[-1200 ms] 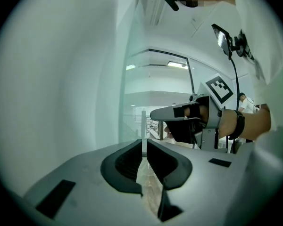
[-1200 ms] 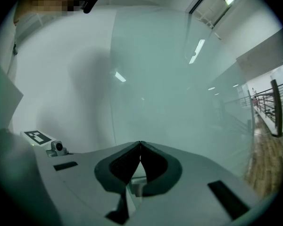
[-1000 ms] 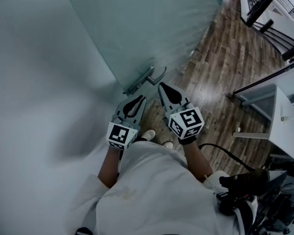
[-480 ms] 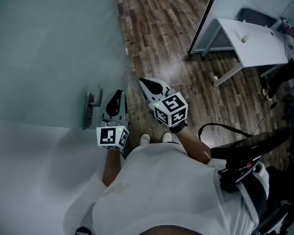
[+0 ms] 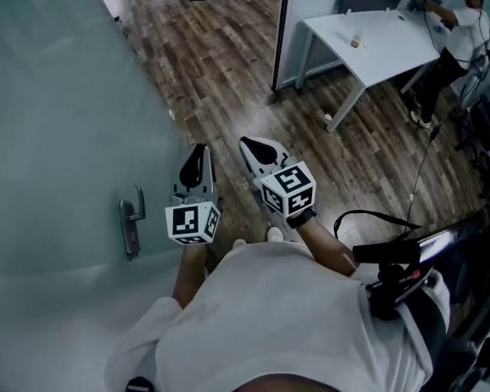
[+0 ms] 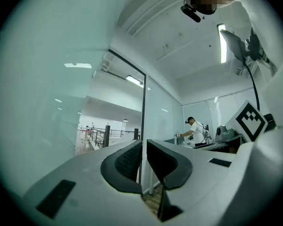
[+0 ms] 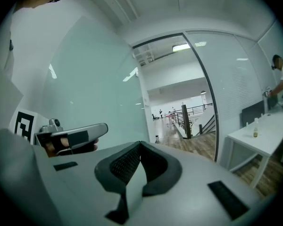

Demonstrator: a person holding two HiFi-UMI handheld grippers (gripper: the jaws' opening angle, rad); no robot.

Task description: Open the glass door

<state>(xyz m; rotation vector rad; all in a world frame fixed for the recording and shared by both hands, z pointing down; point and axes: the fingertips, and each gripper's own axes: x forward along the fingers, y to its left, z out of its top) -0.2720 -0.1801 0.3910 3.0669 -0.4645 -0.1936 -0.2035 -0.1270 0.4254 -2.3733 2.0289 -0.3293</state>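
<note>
Left tool [image 5: 198, 149], narrowly parted and empty, and right tool [image 5: 250, 144], clenched on nothing, hang mid-frame beside the glass door [image 5: 57, 104], clear of its handle [image 5: 131, 225].

Frosted glass door [image 5: 57, 121] with grey metal lever handle [image 5: 131, 225] stood at nine o'clock, grey left gripper [image 5: 198, 152] and right gripper [image 5: 254, 147] pointed towards twelve o'clock

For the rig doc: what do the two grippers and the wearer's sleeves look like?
Both alike: left gripper and right gripper have pale grey tapered jaws with black ribbed pads. Each carries a white cube with black square markers. Shirt white, short sleeves.
</note>
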